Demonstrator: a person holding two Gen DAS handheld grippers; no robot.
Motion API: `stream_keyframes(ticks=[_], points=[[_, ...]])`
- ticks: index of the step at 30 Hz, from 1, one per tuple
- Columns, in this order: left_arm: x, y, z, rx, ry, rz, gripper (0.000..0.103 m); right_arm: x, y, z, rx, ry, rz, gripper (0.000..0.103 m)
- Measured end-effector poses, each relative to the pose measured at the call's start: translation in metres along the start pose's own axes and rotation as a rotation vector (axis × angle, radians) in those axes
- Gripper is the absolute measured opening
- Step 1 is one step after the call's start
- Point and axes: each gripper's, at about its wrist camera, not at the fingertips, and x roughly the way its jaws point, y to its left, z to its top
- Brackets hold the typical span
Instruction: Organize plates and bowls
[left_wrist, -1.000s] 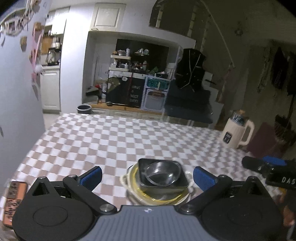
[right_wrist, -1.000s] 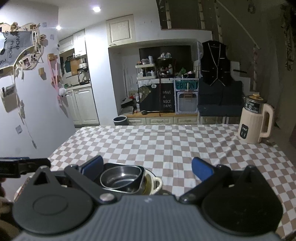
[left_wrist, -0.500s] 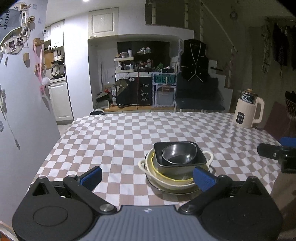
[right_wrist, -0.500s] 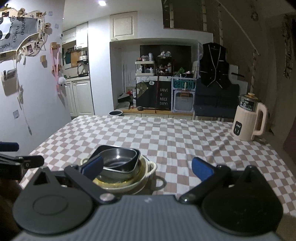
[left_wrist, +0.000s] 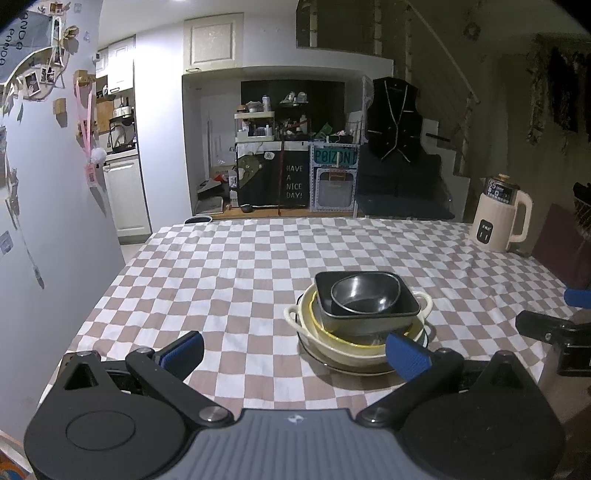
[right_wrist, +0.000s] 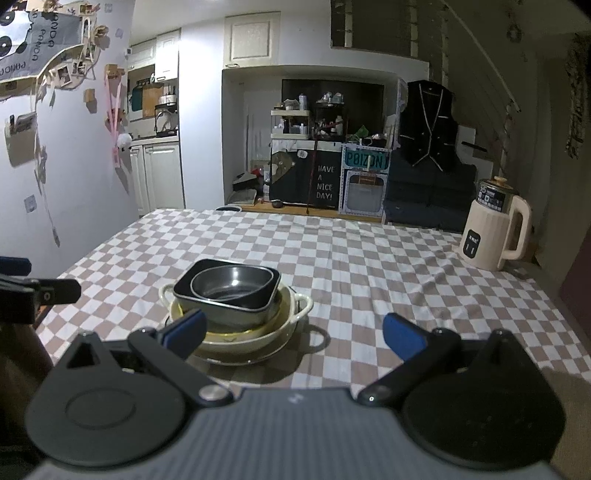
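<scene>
Four nested pieces make up the stack (left_wrist: 360, 321) on the checked tabletop (left_wrist: 229, 273), near its front edge: a metal bowl (left_wrist: 365, 293) sits in a dark square dish (left_wrist: 369, 317), which sits in a cream two-handled bowl (left_wrist: 343, 347), and under that a thin rim suggests a plate (left_wrist: 321, 360), though little of it shows. The left gripper (left_wrist: 293, 350) hangs short of the stack, fingers wide and holding nothing; the right gripper (right_wrist: 293, 332) does the same, with its left finger (right_wrist: 184, 332) just in front of the cream bowl. A kettle (right_wrist: 495, 229) stands well apart at the right edge.

The cream bowl is likely ceramic, so heavy, stiff and prone to chip; its glaze would be slippery. The metal bowl should be light and stiff, but smooth and rounded, so a pinch on its rim could slide. The cream bowl's side handles (left_wrist: 423, 301) look like the surest hold for moving the stack as one, one gripper per handle. The loosely nested upper pieces may shift if it tilts.
</scene>
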Motion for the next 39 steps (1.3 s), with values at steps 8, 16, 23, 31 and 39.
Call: stream_keyframes(ticks=[8, 16, 23, 31, 39], points=[[0.0, -0.002, -0.008, 0.018, 0.002, -0.014, 0.103, 0.003, -0.002, -0.002, -0.003, 0.005, -0.009, 0.102], [0.002, 0.0, -0.009, 0.023, 0.005, -0.01, 0.103, 0.004, -0.002, -0.006, -0.01, 0.005, -0.01, 0.102], [0.005, 0.001, -0.011, 0.027, 0.007, -0.009, 0.103, 0.007, -0.003, -0.006, -0.019, 0.007, -0.003, 0.102], [0.005, 0.001, -0.011, 0.023, 0.008, -0.01, 0.103, 0.008, -0.002, -0.006, -0.021, 0.007, 0.0, 0.102], [0.006, 0.002, -0.012, 0.024, 0.008, -0.011, 0.103, 0.009, -0.003, -0.007, -0.026, 0.006, 0.004, 0.102]])
